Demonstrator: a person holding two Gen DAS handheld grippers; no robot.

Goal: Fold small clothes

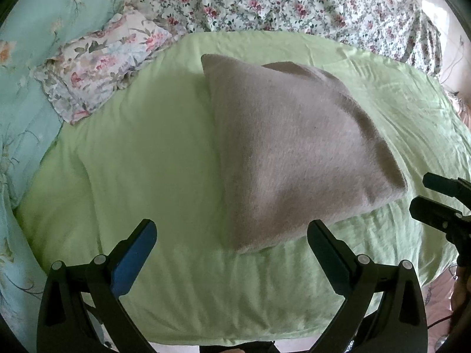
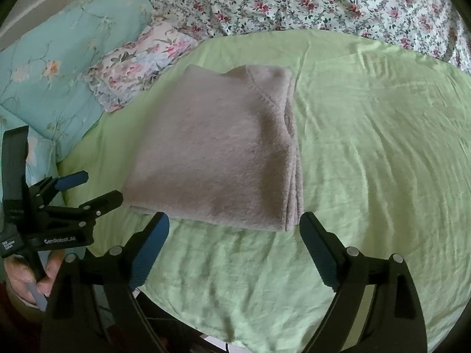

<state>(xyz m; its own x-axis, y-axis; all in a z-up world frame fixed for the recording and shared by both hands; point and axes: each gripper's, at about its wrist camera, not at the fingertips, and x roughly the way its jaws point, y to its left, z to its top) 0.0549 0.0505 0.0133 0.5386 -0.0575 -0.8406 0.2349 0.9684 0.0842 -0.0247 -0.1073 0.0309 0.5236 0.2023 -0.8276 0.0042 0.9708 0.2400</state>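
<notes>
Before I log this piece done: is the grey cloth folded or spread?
Folded: the grey cloth lies as a compact rectangle, stacked layer edges showing along its right side.

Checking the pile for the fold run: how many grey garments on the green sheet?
1. A folded grey garment lies on the green sheet, just beyond the open right gripper and ahead-right of the open left gripper. Others could be hidden off-frame.

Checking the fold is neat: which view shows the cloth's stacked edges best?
The right wrist view: the cloth shows its layered edges down its right side. The left wrist view shows the cloth mostly as a smooth top, edges hidden.
</notes>
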